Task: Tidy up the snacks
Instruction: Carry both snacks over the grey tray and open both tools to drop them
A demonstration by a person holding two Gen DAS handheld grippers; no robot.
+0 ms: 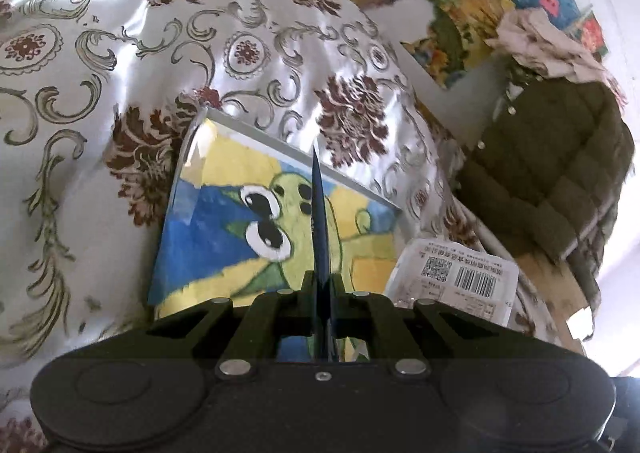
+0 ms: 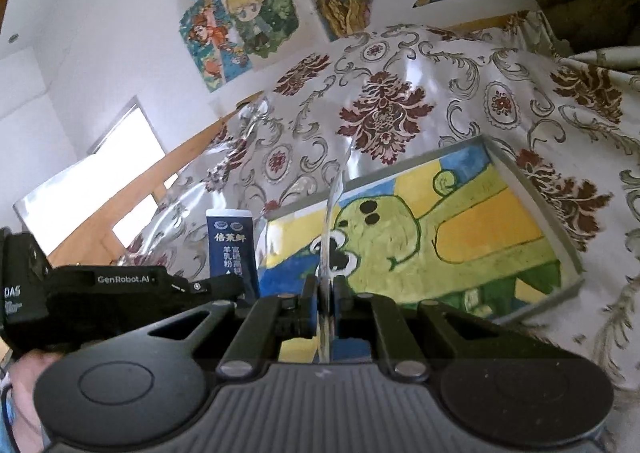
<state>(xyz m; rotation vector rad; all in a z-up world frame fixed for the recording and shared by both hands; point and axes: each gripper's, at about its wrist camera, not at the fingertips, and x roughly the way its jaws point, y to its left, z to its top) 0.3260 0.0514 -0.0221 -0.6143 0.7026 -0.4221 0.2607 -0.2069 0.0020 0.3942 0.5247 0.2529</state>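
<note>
Above a shallow grey-rimmed tray (image 1: 298, 143) whose floor is painted with a green cartoon creature on blue and yellow, both grippers hang with a packet pinched in each. The left gripper (image 1: 322, 293) is clenched on a dark blue sachet (image 1: 319, 221), seen edge-on in its own camera as a thin blade rising between the fingers. In the right wrist view the same sachet (image 2: 232, 249) shows its flat face with white Chinese lettering, standing upright just off the tray's near-left corner, with the left gripper's black body marked "GenRobot.AI" beside it.

The right gripper (image 2: 329, 293) is closed on a clear plastic snack packet (image 2: 334, 213), also edge-on, curving upward over the tray's painted floor. From the left wrist camera, that packet (image 1: 456, 277) appears at the tray's right side, showing a white label with a barcode and QR code.

The tray (image 2: 560, 237) rests on a glossy tablecloth (image 1: 120, 73) patterned with maroon flowers and grey scrolls. Children's paintings (image 2: 240, 17) are stuck to the white wall behind, and a dark green quilted jacket (image 1: 552, 157) hangs at the right of the left wrist view.
</note>
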